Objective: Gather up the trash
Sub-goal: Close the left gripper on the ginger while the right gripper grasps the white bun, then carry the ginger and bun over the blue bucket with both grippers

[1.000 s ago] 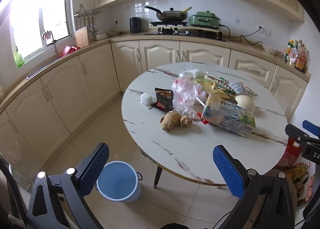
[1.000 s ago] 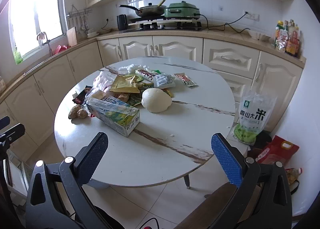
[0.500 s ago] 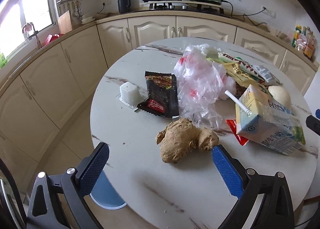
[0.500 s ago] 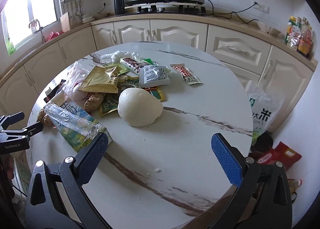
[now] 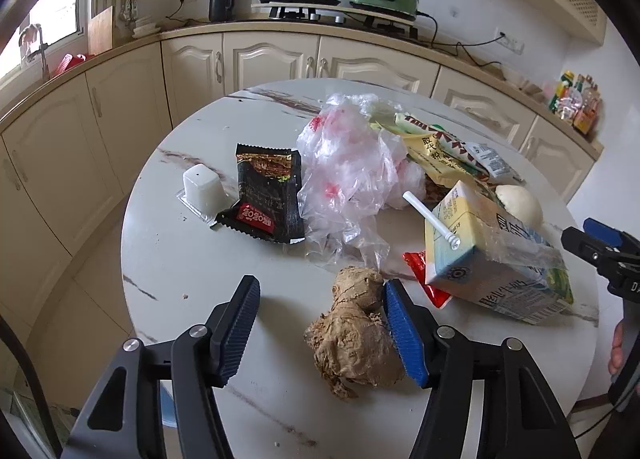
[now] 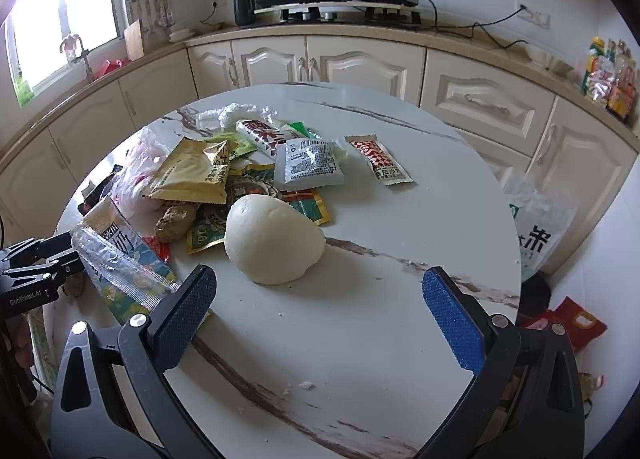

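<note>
the left claw (image 5: 320,323) is closing around the ginger root (image 5: 354,339) at the desk's (image 5: 168,251) near edge; only its right pad touches, so centre it before squeezing. just beyond the ginger, the milk carton (image 5: 492,259) and plastic bag (image 5: 348,179) crowd in. the right claw (image 6: 320,307) hangs spread near the white bun (image 6: 274,245).

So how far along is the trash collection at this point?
Nothing looks collected yet: the black wrapper, plastic bag, milk carton and sauce packets all lie on the table. In hand: the left tongs are closing around the ginger root, only the right pad against it. The right tongs stand open and empty near the white bun. Everything remains.
</note>
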Motion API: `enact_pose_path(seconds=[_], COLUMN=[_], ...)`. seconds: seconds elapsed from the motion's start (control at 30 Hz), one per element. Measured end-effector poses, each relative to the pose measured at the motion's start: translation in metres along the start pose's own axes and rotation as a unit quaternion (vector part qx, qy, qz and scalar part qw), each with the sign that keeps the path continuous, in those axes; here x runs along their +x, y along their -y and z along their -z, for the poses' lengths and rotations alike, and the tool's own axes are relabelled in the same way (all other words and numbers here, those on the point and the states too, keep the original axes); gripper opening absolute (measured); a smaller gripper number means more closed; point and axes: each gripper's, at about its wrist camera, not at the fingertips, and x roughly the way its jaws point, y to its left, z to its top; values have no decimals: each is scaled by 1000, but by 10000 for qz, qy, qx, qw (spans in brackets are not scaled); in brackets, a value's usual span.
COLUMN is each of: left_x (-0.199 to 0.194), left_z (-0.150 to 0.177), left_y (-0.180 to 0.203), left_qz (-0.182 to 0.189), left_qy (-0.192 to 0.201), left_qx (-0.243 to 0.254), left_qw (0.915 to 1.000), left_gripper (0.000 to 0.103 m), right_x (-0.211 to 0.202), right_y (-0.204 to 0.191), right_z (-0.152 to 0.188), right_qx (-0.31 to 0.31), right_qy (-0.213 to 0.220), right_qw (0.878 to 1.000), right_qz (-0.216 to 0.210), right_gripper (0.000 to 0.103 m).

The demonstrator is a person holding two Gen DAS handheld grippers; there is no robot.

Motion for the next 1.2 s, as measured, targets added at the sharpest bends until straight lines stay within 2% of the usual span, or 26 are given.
enact_pose_path(seconds=[0.07,0.2,0.23,0.3,0.33,0.4,0.5,0.63,0.73,0.77,0.87,0.9,0.93,1.03,1.2], left_x=[-10,-22,-25,-28,-31,-38,-50,-68,-81,-85,-98,-102,-106,-121,-144], left_z=[9,26,30,35,37,40,45,43,45,45,50,50,51,51,45], left_y=[-2,0,2,13,14,16,19,20,19,19,17,17,17,18,19], left_qz=[22,-3,50,264,277,115,347,387,515,538,545,567,592,594,619], left_qy=[47,157,173,172,179,253,321,434,493,503,529,539,561,619,760], left_qx=[-6,18,65,135,152,196,90,114,65,43,56,53,52,72,71], left_qw=[10000,9999,9998,9994,9993,9994,9988,9982,9974,9973,9971,9969,9967,9963,9952], left_gripper=[72,69,62,39,32,31,30,29,29,29,29,29,29,29,30], right_x=[0,3,5,9,11,17,26,46,59,61,65,64,64,62,41], right_y=[0,0,1,1,1,2,2,-5,-5,-4,-3,-4,-5,-8,3], right_z=[1,3,3,3,3,0,-6,-18,-24,-26,-27,-27,-27,-24,-17], right_qx=[-8,5,21,18,-4,-55,-15,-101,-62,-44,-79,-117,-155,-312,-104], right_qy=[-5,-26,-45,-75,-86,-148,-239,-437,-573,-591,-587,-551,-559,-490,-239], right_qw=[10000,10000,10000,9999,9999,9998,9994,9971,9962,9956,9936,9931,9926,9931,9963], right_qz=[-4,-28,-43,-85,-110,-90,-252,-616,-649,-721,-962,-1027,-1065,-1019,-817], right_gripper=[103,103,103,103,103,103,103,103,103,101,76,72,61,59,56])
